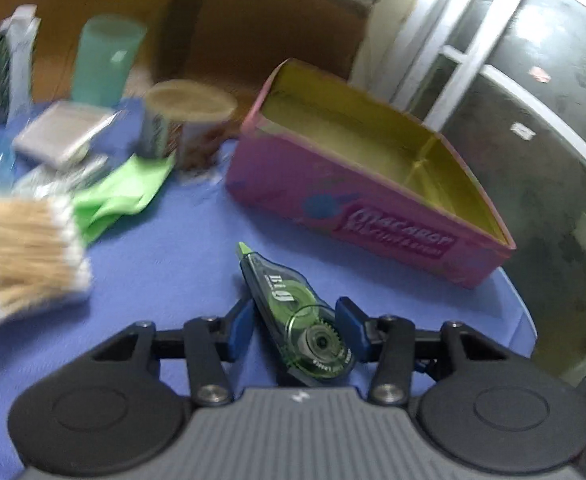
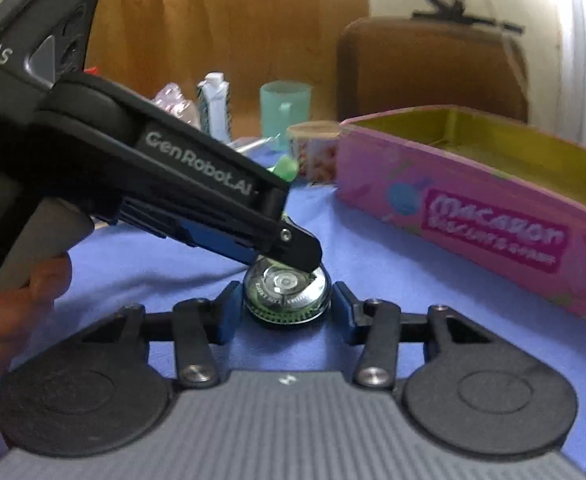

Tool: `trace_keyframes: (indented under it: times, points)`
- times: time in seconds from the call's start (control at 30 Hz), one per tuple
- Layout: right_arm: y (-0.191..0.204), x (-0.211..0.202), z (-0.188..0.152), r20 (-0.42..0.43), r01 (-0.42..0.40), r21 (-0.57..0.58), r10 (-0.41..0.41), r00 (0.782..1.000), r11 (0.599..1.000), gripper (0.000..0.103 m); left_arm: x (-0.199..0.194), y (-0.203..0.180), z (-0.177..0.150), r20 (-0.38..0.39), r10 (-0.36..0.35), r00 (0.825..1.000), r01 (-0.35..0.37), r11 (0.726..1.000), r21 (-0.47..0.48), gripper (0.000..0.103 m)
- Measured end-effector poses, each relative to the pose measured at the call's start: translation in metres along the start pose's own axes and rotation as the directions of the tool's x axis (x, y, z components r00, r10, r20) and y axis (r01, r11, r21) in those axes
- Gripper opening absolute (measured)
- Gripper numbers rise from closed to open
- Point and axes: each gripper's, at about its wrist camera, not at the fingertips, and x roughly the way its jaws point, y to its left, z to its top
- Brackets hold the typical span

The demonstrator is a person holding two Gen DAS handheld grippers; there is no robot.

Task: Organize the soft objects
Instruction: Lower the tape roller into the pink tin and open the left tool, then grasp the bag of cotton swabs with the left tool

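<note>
Left gripper (image 1: 293, 330) clamped on correction tape (image 1: 293, 312) at lower centre, right gripper (image 2: 283, 314) jaws apart flanking it; right should close squarely before left lets go, pink box (image 1: 357, 200) upper right

The correction tape dispenser (image 1: 293, 308), green and transparent with a gear wheel inside, lies between the fingers of the left gripper (image 1: 295, 326), its green tip pointing away. The pink macaron box (image 1: 357, 200), open and yellow inside, stands ahead to the right.
</note>
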Motion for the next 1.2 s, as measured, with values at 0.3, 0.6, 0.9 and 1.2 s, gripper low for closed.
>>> trace_keyframes:
  times: [0.3, 0.6, 0.9, 1.2]
  points:
    - [-0.053, -0.028, 0.042, 0.220, 0.169, 0.059, -0.178, 0.959, 0.984, 0.051, 0.014, -0.075, 0.074, 0.149, -0.139, 0.979, 0.114, 0.980, 0.163, 0.047]
    - [-0.102, -0.013, 0.038, 0.200, 0.266, 0.213, -0.308, 0.930, 0.940, 0.052, -0.003, -0.029, 0.034, 0.194, -0.083, 0.978, 0.068, 0.994, 0.083, 0.047]
    - [-0.008, 0.027, 0.047, 0.064, -0.167, 0.054, 0.164, 0.984, 0.984, 0.058, -0.099, 0.076, -0.033, 0.268, 0.107, 0.958, -0.090, 0.993, -0.073, 0.047]
    - [0.077, 0.106, 0.063, -0.118, -0.281, -0.106, 0.268, 0.956, 0.954, 0.083, -0.098, 0.122, -0.018, 0.266, 0.161, 0.950, -0.112, 0.976, -0.188, 0.048]
